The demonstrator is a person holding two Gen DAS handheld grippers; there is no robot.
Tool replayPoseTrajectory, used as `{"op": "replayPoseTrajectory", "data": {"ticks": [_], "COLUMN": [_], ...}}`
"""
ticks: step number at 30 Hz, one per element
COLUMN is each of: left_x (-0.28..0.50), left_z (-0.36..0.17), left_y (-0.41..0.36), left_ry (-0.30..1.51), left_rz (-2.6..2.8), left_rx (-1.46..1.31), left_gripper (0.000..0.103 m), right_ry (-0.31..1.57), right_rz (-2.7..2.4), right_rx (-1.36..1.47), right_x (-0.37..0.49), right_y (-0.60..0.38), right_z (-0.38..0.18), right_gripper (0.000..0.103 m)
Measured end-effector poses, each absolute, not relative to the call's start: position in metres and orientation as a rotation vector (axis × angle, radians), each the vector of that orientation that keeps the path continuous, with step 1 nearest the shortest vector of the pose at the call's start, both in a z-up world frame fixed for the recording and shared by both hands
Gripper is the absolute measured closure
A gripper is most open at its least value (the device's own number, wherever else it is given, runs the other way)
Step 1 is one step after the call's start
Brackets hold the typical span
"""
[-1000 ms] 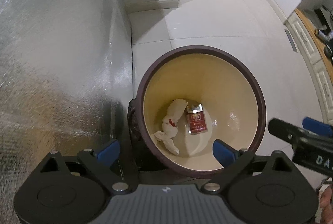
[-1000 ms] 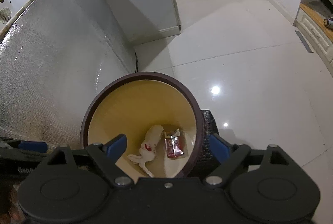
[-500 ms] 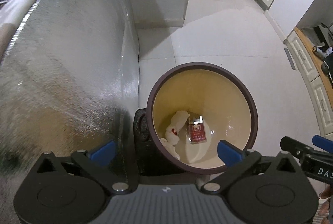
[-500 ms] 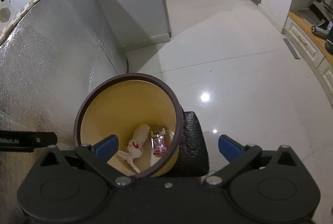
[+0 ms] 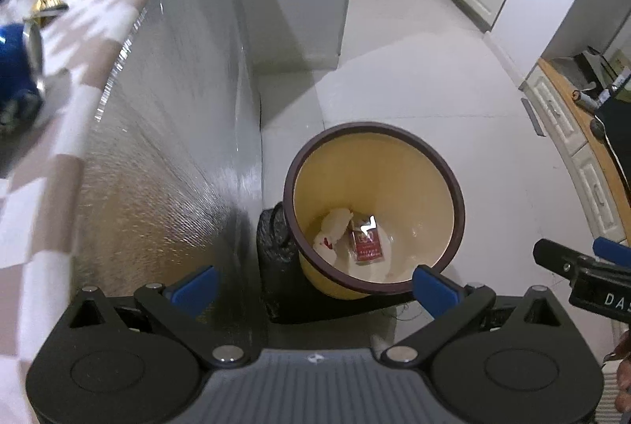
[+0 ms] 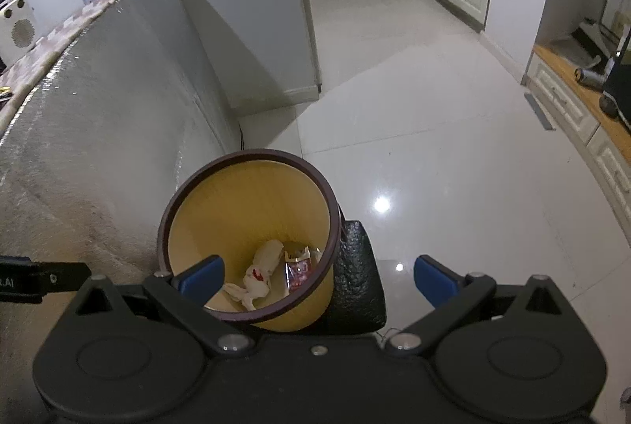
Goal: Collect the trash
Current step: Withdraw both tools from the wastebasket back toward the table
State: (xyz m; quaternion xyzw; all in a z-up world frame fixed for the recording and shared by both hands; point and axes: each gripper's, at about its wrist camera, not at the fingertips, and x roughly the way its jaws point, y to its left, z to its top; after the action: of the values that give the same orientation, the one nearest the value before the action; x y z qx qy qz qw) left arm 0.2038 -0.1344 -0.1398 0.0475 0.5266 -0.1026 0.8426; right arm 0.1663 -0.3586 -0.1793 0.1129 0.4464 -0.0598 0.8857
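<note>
Left tool [image 5: 313,284] and right tool [image 6: 317,276] wide open, empty, above bin [image 5: 457,195].

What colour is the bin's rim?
Dark brown, around a yellow inside; the bin's rim shows best in the left wrist view.

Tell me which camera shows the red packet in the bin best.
The left wrist view: the red packet lies face-up and unobstructed on the bin floor beside the crumpled tissue. In the right wrist view, the packet is smaller and partly cut off by the bin's rim.
</note>
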Motion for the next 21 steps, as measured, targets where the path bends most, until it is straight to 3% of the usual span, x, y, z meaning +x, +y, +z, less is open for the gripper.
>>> {"op": "replayPoseTrajectory", "data": {"ticks": [21], "left_x": [0.111], "left_z": [-0.037], "left_y": [-0.081], "left_ry": [0.813], "left_rz": [-0.277], "left_rx": [0.012], "left_gripper": [0.000], "right_ry": [0.667], "right_rz": [-0.091], "right_rx": [0.176], "right_x": [0.080], "right_y": [-0.328], "right_z": [-0.083], "right_gripper": [0.000]}}
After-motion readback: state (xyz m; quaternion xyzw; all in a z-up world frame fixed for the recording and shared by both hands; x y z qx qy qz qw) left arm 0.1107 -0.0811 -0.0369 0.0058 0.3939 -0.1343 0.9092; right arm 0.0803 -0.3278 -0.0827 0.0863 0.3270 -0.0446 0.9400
